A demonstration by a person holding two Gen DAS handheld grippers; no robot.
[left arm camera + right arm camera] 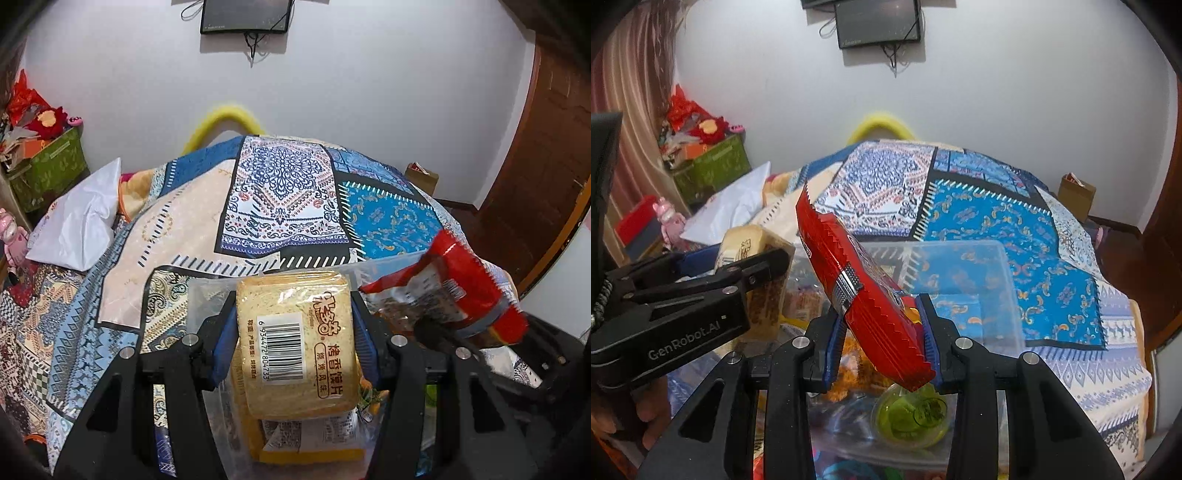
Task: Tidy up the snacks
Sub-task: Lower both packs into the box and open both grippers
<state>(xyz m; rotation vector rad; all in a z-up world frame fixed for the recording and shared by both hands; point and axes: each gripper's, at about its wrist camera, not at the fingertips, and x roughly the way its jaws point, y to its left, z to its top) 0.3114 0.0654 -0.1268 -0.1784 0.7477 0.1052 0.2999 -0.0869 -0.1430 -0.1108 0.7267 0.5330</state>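
Observation:
My left gripper [293, 314] is shut on a clear pack of toasted bread slices [295, 339] with a barcode label, held above a clear plastic bin [388, 264] of snacks; this gripper also shows at the left of the right wrist view [753, 258]. My right gripper [881, 325] is shut on a red snack packet [857, 291], tilted up to the left above the same bin [1004, 269]. The red packet [454, 288] shows at the right of the left wrist view. A green jelly cup [910, 417] and other snacks lie in the bin below.
The bin rests on a bed with a blue patterned quilt [288, 192]. A white pillow [81, 225] lies at the left. A green box [48, 166] of red items stands by the wall. A cardboard box [1076, 194] and a wooden door [535, 155] are at the right.

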